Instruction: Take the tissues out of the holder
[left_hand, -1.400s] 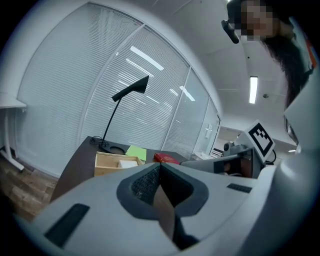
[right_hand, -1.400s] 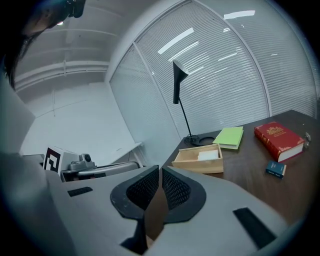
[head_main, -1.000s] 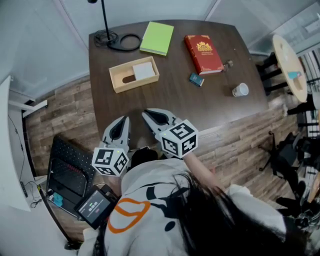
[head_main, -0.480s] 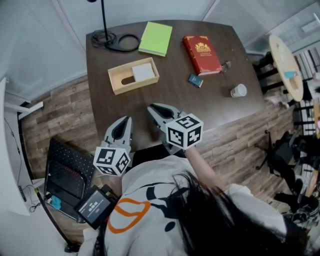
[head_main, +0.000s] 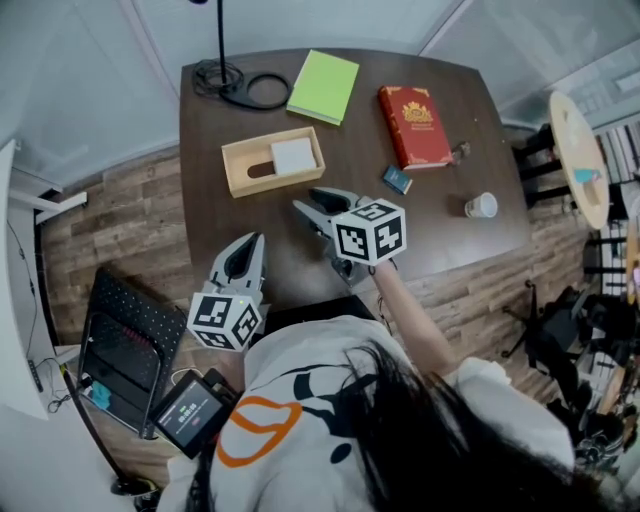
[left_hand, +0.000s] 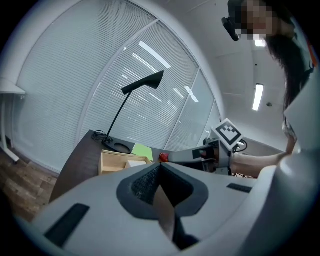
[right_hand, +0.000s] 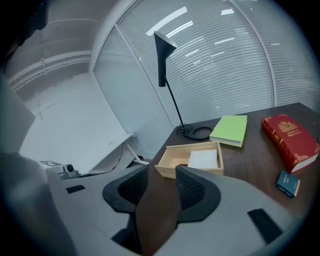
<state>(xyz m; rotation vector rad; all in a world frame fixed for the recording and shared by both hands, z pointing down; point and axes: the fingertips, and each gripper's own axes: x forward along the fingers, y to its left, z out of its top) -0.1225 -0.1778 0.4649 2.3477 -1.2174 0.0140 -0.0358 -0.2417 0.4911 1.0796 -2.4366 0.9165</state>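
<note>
While the right claw (head_main: 308, 201) opens empty near the holder's (head_main: 270, 183) front wall, the left claw (head_main: 252, 243) hangs clenched.

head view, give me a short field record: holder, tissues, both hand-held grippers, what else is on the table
light wooden tissue holder: open-topped, on dark brown table
white tissue stack: inside holder, right half
right hand-held gripper: short of holder, jaws opening, nothing between
left hand-held gripper: near table's front edge, shut, empty
also there: green notebook, red book, white cup
</note>
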